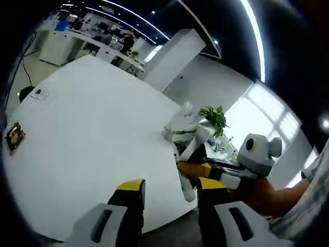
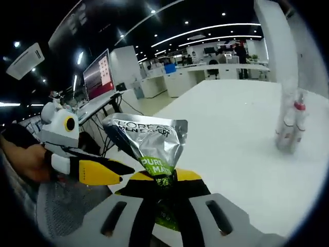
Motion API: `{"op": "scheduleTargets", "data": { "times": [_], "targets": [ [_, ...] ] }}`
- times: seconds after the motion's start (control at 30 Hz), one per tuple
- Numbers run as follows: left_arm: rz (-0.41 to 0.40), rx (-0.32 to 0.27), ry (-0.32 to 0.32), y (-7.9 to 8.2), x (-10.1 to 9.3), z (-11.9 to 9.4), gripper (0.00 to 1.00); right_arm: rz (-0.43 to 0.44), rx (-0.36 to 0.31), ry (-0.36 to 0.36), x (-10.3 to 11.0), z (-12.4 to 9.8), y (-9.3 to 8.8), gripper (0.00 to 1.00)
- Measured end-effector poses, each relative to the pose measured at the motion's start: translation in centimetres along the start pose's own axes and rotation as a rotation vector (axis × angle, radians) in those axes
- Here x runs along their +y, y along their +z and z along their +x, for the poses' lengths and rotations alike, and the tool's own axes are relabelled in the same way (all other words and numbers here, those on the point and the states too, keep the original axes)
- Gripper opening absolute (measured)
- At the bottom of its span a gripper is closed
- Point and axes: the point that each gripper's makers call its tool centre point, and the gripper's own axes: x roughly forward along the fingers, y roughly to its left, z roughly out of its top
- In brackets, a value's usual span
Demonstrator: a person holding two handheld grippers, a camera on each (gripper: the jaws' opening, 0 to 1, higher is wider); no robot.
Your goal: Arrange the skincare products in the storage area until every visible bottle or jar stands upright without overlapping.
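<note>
My right gripper (image 2: 160, 181) is shut on a silver L'Oreal tube (image 2: 148, 135) with a green label, held above the near edge of the white table (image 2: 241, 149). The crimped end of the tube points up. In the left gripper view the same tube (image 1: 195, 149) hangs in the right gripper (image 1: 205, 172) just right of my own jaws. My left gripper (image 1: 169, 188) is open with nothing between its yellow-tipped fingers (image 1: 129, 186), over the table's edge. Clear bottles (image 2: 289, 126), one with a red cap, stand upright on the table's right side.
A small dark card (image 1: 14, 137) and a white label (image 1: 39, 94) lie on the table's (image 1: 103, 134) left side. More clear containers (image 1: 172, 131) and a green plant (image 1: 213, 118) stand at its far end. A person's hand (image 2: 28, 162) holds the left gripper (image 2: 95, 172).
</note>
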Motion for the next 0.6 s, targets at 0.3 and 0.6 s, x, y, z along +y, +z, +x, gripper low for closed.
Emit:
{"op": "scheduleTargets", "data": {
  "times": [0.3,0.6],
  "targets": [
    [0.040,-0.083,-0.120,1.4,-2.6,-0.1,0.51,0.017,0.047,0.070,1.9,-0.1,-2.3,0.10],
    [-0.088,-0.076,-0.127,1.1,-2.1,0.1,0.18,-0.020,0.055,0.115,3.2,0.2,-2.1,0.11]
  ]
}}
